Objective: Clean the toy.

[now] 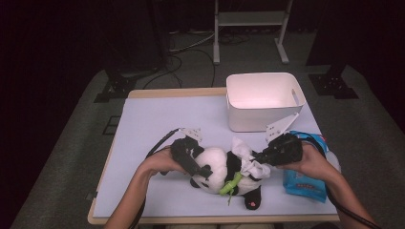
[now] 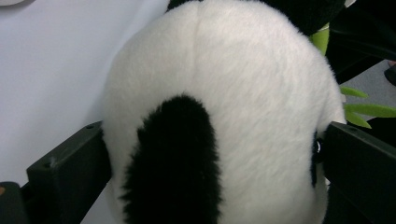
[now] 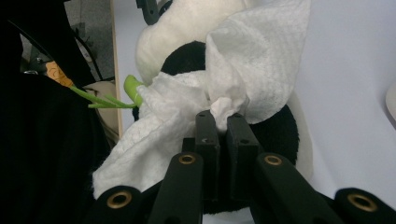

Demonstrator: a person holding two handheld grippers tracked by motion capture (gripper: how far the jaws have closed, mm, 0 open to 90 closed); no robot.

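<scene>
Near the front edge of the worktop (image 1: 157, 119) the toy panda (image 1: 217, 172) lies on its side. My right hand-held gripper (image 3: 219, 122) is pinched shut on a white wipe (image 3: 261, 60) draped over it. My left hand-held gripper (image 2: 212, 154) stands wide around the head, its pads hardly pressing, I judge. Rubbing hard could push the toy away or tear the wipe free.

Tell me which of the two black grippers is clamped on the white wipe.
The right gripper: its jaws pinch the crumpled white wipe over the plush panda. The left gripper stands wide open around the panda's head.
</scene>
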